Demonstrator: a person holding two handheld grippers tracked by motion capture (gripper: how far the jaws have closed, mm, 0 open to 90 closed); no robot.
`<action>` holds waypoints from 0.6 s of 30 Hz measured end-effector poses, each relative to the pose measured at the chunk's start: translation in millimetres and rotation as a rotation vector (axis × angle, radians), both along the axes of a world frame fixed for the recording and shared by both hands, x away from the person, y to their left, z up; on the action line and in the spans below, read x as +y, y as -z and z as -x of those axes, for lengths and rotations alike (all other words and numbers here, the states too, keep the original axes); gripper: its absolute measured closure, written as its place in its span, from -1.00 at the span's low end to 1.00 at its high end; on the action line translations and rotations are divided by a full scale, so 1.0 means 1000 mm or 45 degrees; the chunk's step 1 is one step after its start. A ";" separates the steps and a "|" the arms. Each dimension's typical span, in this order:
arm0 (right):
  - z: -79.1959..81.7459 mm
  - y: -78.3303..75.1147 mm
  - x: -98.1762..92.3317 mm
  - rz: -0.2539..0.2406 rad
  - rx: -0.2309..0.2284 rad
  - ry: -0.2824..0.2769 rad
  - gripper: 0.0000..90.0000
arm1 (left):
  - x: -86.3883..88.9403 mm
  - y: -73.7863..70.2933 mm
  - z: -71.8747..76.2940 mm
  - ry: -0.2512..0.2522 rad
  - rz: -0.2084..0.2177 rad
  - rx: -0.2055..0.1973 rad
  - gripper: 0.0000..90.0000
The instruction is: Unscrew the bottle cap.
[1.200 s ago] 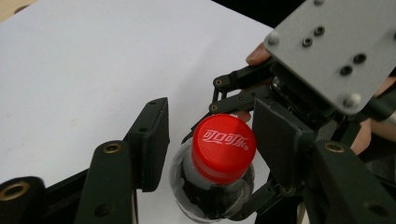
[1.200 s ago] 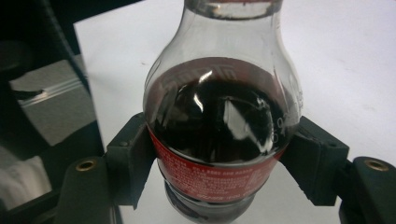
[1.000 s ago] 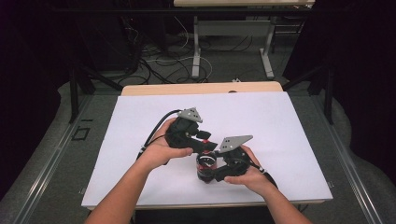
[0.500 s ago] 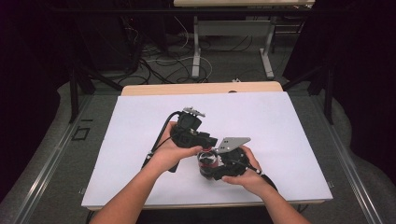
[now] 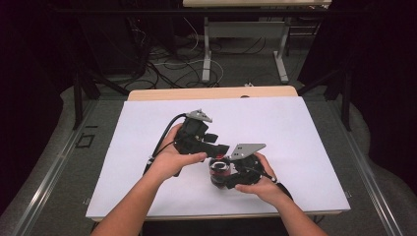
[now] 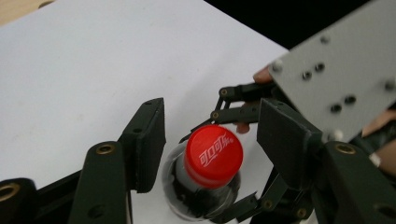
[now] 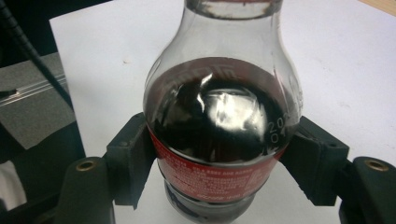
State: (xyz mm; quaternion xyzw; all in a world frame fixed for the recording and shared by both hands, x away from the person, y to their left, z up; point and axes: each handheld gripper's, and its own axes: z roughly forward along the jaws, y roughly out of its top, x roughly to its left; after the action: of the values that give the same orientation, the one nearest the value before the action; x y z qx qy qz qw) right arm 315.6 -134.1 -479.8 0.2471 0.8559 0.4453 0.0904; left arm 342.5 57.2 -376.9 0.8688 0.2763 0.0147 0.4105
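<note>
A white table [image 5: 295, 128] stood above cabled floor [image 5: 167, 64]. The right gripper [image 7: 219, 158] clamped a cola bottle [image 7: 219, 135]; the left gripper [image 6: 210, 140] straddled its white-scripted red cap [image 6: 214, 155], jaws apart.

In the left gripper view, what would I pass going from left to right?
Left jaw pad → red bottle cap → right jaw pad → grey plate of the other gripper.

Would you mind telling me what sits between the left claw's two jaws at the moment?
In the left gripper view, the bottle's red cap sits between the open left claw's jaws, with a gap on each side.
</note>
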 end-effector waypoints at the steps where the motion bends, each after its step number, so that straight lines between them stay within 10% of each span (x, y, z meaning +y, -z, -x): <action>1: 0.000 -0.001 0.000 0.008 0.006 -0.009 -0.33 | 0.001 0.001 0.000 0.021 -0.012 -0.011 -0.05; 12: 0.002 0.000 0.003 0.009 -0.005 -0.030 -0.33 | 0.000 0.009 -0.007 0.092 -0.011 0.002 0.07; 18: 0.003 0.002 0.005 0.016 -0.005 -0.026 -0.33 | -0.007 0.009 -0.004 0.000 -0.005 0.047 0.31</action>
State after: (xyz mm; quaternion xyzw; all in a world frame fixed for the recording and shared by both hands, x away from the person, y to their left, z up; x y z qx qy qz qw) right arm 312.9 -128.9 -481.8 0.2371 0.8609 0.4414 0.0890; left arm 346.7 50.6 -385.7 0.8698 0.2839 -0.0008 0.4036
